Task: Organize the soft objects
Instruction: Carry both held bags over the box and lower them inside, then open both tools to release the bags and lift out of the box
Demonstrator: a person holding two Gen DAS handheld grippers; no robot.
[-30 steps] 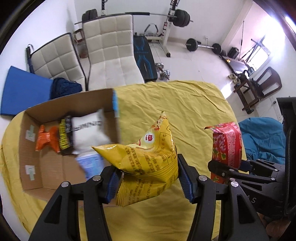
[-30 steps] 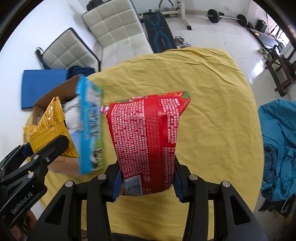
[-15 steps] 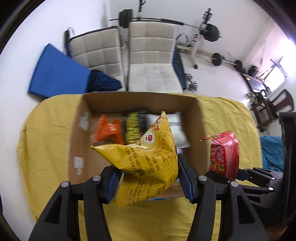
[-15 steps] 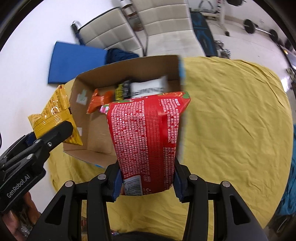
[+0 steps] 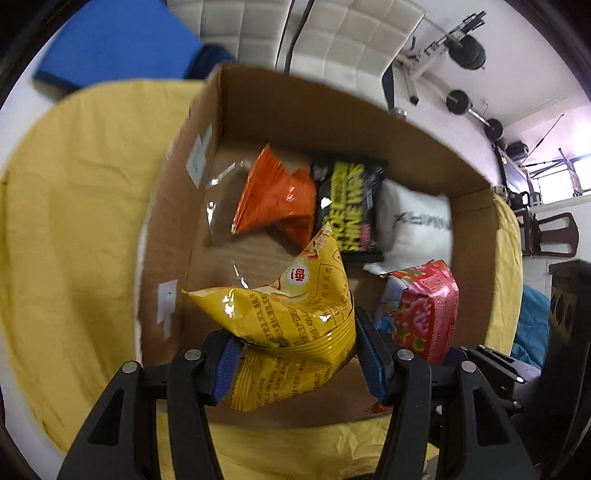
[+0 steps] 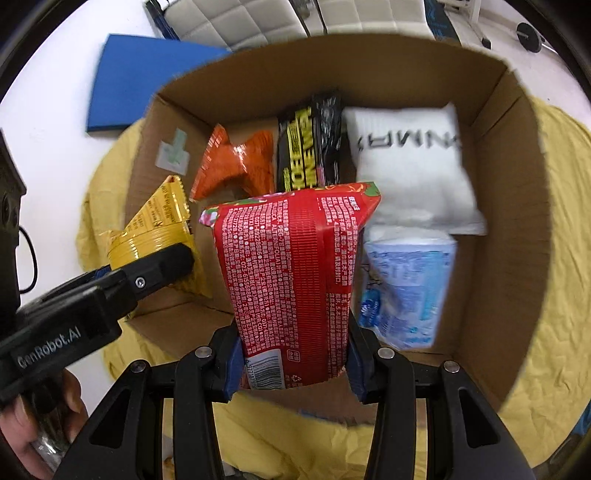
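My left gripper (image 5: 295, 363) is shut on a yellow snack bag (image 5: 291, 325) and holds it over the near left part of an open cardboard box (image 5: 332, 107). My right gripper (image 6: 293, 363) is shut on a red snack bag (image 6: 295, 273) over the box's (image 6: 524, 206) near middle. Inside lie an orange bag (image 6: 236, 162), a black-and-yellow bag (image 6: 306, 144), a white packet (image 6: 410, 162) and a light blue pack (image 6: 406, 288). The red bag (image 5: 424, 314) also shows in the left wrist view, the yellow bag (image 6: 155, 229) in the right.
The box stands on a table under a yellow cloth (image 5: 74, 206). White padded chairs (image 5: 351, 33) and a blue mat (image 6: 140, 70) are behind it. Gym weights (image 5: 461, 59) stand at the far right.
Both grippers have moved forward and down with their bags, from beside the box to over its open inside. The box now fills both views.
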